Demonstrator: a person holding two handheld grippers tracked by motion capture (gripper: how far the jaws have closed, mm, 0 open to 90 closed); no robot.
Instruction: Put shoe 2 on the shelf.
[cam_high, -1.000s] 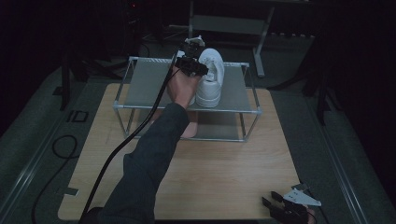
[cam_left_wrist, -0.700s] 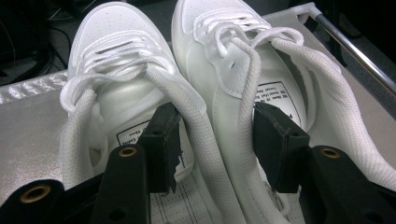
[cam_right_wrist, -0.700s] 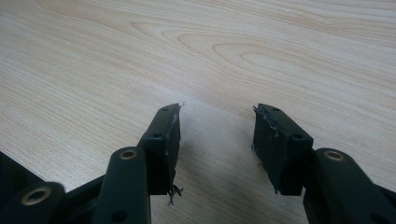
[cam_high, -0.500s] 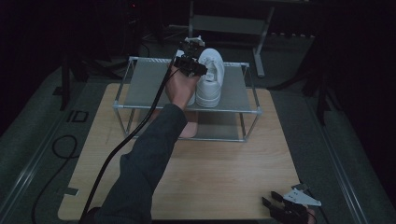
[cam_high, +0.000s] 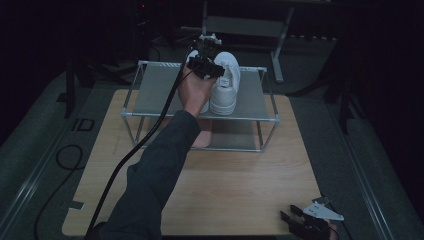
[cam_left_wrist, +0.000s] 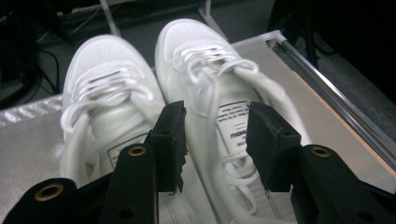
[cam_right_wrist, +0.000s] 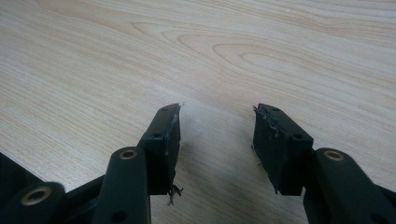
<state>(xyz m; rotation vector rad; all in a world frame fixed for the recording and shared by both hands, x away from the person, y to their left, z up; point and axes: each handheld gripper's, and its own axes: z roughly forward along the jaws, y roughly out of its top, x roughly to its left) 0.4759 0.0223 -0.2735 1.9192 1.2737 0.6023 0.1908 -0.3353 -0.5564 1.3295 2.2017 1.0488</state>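
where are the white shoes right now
The pair of white sneakers stands side by side on the top shelf of the metal rack at the far middle of the table in the high view, right under the left gripper.

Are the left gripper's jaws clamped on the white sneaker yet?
Not yet. The left gripper has been closing; its jaws straddle the white sneaker nearer the metal rack's rail, gaps visible beside both.

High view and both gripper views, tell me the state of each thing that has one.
Left gripper: jaws just been closing around the right shoe's tongue, not yet pressing.
Right gripper: open, nothing between the jaws, over the table.
White sneakers: side by side, upright, laced, on the rack's top shelf.
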